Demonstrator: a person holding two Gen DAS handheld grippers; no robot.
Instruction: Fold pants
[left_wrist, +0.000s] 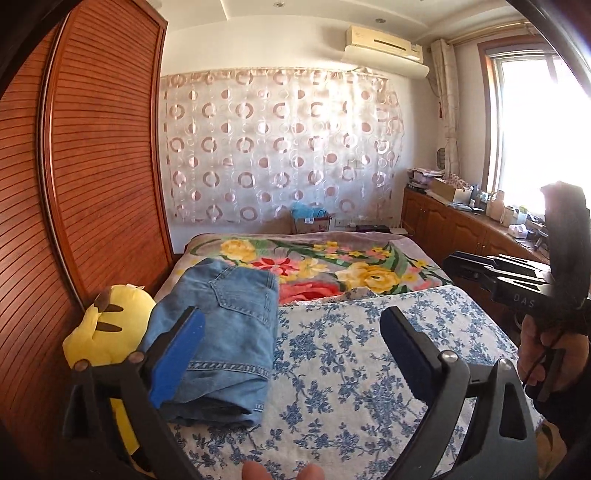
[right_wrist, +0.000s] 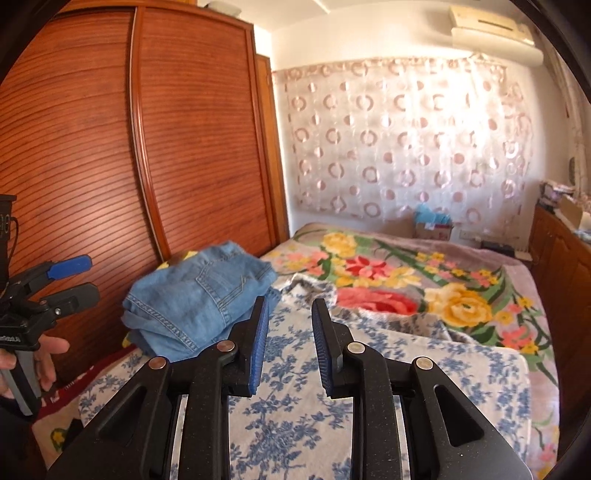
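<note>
The pants (left_wrist: 221, 332) are faded blue denim, folded into a thick rectangular bundle with stitched seams, a back pocket and a hem showing. In the left wrist view they sit left of centre in the lower half of the frame; in the right wrist view they lie left of centre. They rest on a white sheet (left_wrist: 351, 369) printed with small blue flowers, at its left edge, close to the wardrobe.

The left gripper (left_wrist: 291, 325) has black plastic arms with flat blue pads, and its jaws stand wide apart with nothing between them; the left pad only overlaps the denim in the picture. The right gripper (right_wrist: 288, 332) has ribbed blue pads set a narrow gap apart, empty, with the sheet visible through the gap.

A soft yellow plush toy (left_wrist: 107, 332) with dark stripes is squeezed between the pants and the wardrobe (left_wrist: 92, 147), which is reddish wood with fine horizontal slats and curved frames. Beyond the sheet lies a fuzzy blanket (left_wrist: 332, 266) with big yellow, red and pink flowers.

At the far end of the bed, centre of the left wrist view, a cardboard box (left_wrist: 314, 223) holds something light blue and crumpled. A sheer curtain (left_wrist: 277, 147) with pink ring shapes covers the wall behind. The low wooden cabinet (left_wrist: 443, 218) at the right carries an open box (left_wrist: 447, 190) and small clutter, too small to make out.
</note>
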